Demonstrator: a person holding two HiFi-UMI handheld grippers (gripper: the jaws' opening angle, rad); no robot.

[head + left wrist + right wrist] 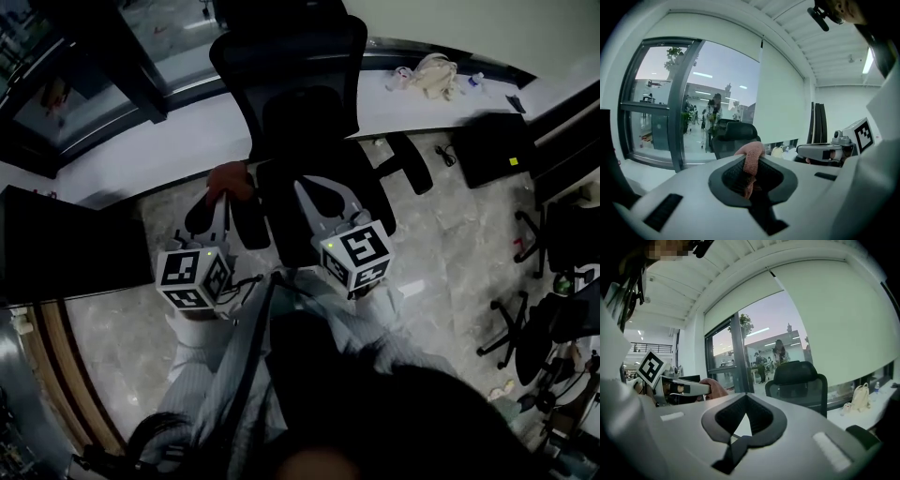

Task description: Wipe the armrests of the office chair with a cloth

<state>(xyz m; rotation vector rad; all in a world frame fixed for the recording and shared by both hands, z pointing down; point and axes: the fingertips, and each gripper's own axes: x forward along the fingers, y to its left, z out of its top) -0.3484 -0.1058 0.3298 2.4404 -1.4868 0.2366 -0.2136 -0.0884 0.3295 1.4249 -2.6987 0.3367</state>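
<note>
The black office chair (300, 112) stands in front of me, its back to the window ledge. Its right armrest (412, 161) juts out to the right, and its left armrest (199, 217) shows dark beside my left gripper. A pink cloth (231, 180) is bunched at the tips of my left gripper (223, 193), which is shut on it. In the left gripper view the cloth (751, 157) sticks up between the jaws. My right gripper (319, 186) hovers over the seat, shut and empty. In its own view the right gripper (746, 398) points at the chair's backrest (797, 380).
A white ledge (169, 131) runs along the window behind the chair, with a beige bag (433, 73) on it. A black case (492, 148) lies on the floor at right, near other chair bases (520, 328). A dark desk (66, 244) stands at left.
</note>
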